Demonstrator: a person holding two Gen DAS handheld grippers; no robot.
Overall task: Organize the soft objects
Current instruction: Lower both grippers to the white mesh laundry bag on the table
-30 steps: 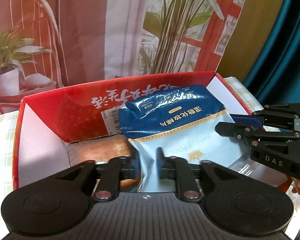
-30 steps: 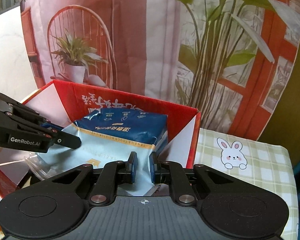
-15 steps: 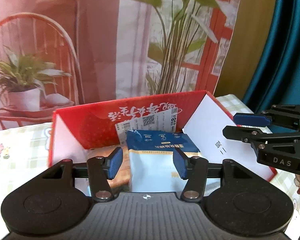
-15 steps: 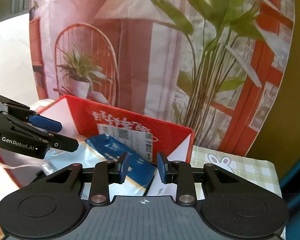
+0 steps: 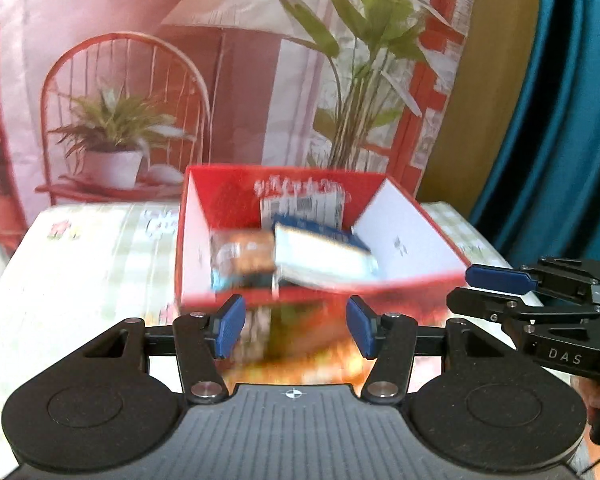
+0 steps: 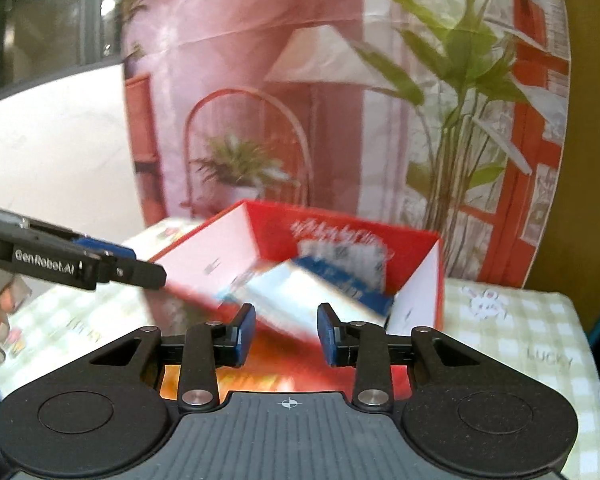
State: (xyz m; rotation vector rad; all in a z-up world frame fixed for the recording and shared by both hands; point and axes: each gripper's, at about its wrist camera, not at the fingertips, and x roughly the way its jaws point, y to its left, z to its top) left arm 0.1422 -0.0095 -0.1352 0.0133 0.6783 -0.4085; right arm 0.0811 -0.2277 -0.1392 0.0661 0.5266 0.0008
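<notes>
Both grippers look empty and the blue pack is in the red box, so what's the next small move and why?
Probably swing one gripper off to look for another soft item. The blue-and-white pack lies tilted in the red box beside a brown packet; the left gripper and right gripper are open, holding nothing.

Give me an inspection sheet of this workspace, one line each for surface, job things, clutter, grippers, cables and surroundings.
Surface: green-checked tablecloth with cartoon prints.
Job's things: open red cardboard box holds a blue-and-white soft cotton-pad pack, lying tilted, beside a brown-and-clear packet; both blurred.
Clutter: nothing seen.
Grippers: left gripper jaws open, empty; right gripper jaws have just been opening, nothing between them.
Cables: nothing seen.
Surroundings: printed backdrop of chair, lamp and plants; teal curtain.
</notes>
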